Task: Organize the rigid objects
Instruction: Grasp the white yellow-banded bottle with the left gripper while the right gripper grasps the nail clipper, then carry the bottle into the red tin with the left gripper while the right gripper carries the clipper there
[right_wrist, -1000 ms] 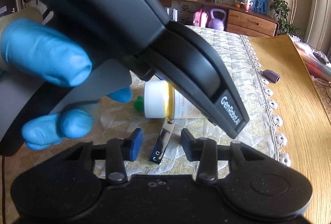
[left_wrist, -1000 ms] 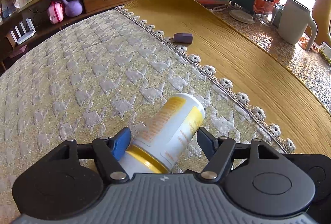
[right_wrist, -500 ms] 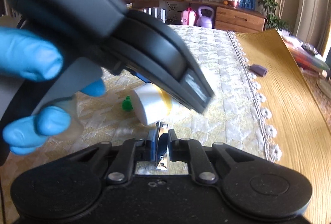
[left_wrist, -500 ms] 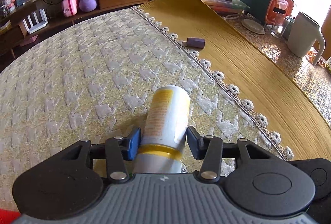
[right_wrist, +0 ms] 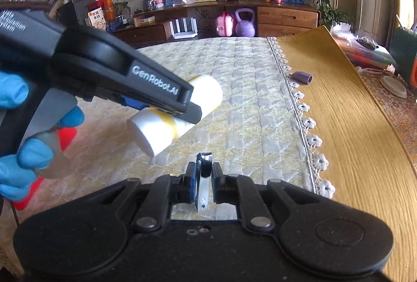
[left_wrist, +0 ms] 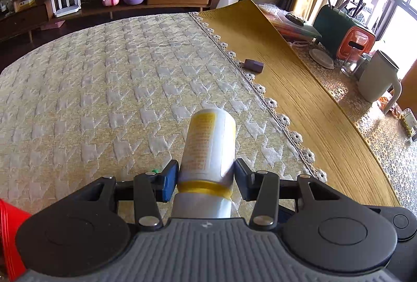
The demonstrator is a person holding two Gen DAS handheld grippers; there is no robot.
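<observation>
The desk [left_wrist: 91,89] wears a cream woven cloth, with a yellow mat [left_wrist: 299,89] to its right. The left gripper [left_wrist: 207,179] has its jaws clamped on a white bottle [left_wrist: 208,141] just above the yellow band; in the right wrist view the bottle [right_wrist: 203,94] hangs tilted, clear of the cloth. The right gripper [right_wrist: 202,183] has its jaws pinched on a small metal clipper [right_wrist: 203,177], held edge-up. A purple block [left_wrist: 253,65] lies on the mat at the lace edge. Both items seem lifted and ready to carry. Judged from this, keep the bottle level so it cannot slide through the pads, move the two hands apart to avoid a knock, and set each down gently.
</observation>
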